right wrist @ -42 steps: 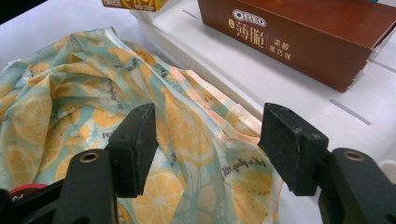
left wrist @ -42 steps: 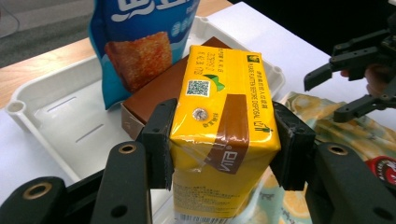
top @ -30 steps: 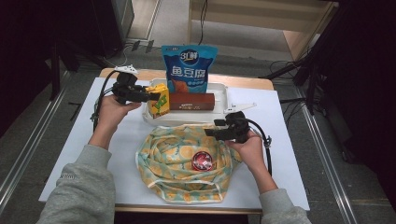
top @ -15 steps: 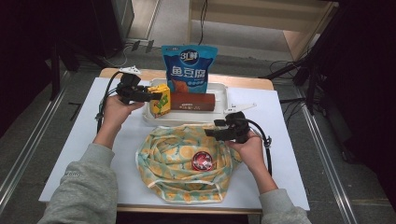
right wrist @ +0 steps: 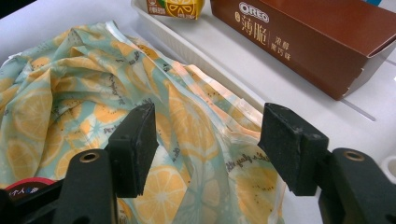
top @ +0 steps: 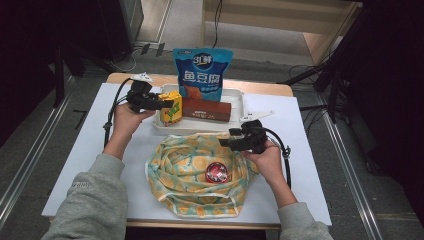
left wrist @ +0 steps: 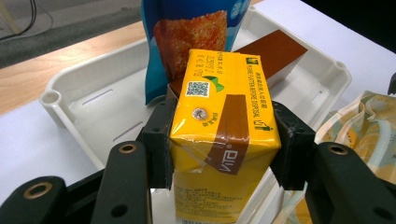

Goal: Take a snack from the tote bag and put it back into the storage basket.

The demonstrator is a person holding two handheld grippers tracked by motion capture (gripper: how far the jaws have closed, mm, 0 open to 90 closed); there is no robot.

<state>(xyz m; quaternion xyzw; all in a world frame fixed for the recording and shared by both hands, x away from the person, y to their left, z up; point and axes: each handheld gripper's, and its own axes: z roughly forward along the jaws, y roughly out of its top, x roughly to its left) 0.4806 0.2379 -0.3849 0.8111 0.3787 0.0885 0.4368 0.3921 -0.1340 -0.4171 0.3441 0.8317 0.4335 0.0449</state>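
Observation:
A yellow drink carton point(left wrist: 219, 135) is at the left end of the white tray point(top: 237, 100), and my left gripper point(top: 167, 105) is shut on its sides. In the left gripper view both pads point(left wrist: 161, 140) press the carton. A brown Oreo box point(top: 206, 109) lies in the tray beside it, with a blue snack bag point(top: 200, 70) standing behind. My right gripper point(top: 227, 142) is open over the near rim of a lemon-print cloth bag point(top: 190, 170), its pads point(right wrist: 135, 144) either side of the fabric point(right wrist: 196, 135) without pinching it. A red round packet point(top: 216, 172) sits in the bag.
The white table point(top: 310, 165) has bare surface on the left and right of the bag. The tray's front wall point(right wrist: 205, 56) runs close behind the bag's rim. Cables trail from both grippers, and the floor beyond the table is dark.

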